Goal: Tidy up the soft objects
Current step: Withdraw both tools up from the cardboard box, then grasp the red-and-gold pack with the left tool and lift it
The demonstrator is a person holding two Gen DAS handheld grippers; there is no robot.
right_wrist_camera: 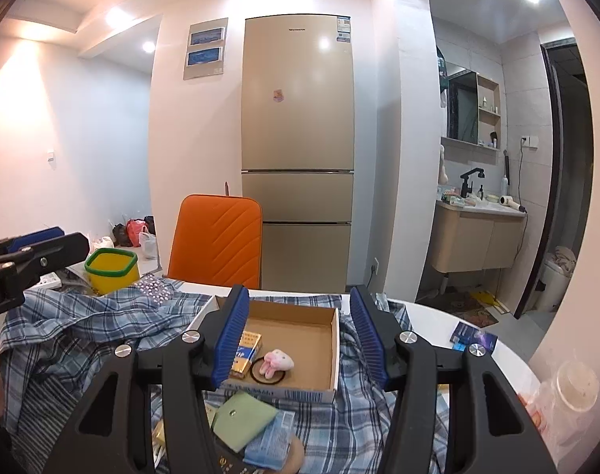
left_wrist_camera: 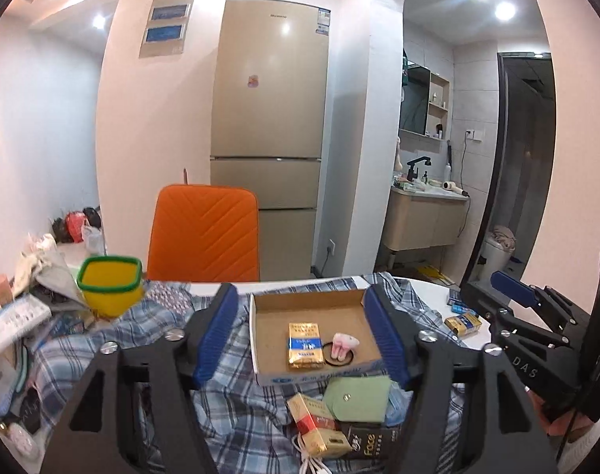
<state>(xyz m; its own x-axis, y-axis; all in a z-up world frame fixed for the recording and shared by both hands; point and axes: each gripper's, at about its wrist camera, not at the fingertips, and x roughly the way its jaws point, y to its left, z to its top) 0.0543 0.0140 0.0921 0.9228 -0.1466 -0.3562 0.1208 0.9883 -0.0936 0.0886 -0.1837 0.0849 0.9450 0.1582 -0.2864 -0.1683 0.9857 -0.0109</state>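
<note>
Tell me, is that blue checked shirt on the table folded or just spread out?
Spread out and rumpled. The checked shirt lies in loose wrinkles over the table, with the cardboard box sitting on top of it.

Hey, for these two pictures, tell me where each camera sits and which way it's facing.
Left wrist view: on the left hand-held gripper, open, facing the cardboard box and fridge; the right hand-held gripper shows at right.
Right wrist view: on the right hand-held gripper, open, facing likewise; the left one shows at left.
Shared: box, plush bunny, orange chair.
</note>
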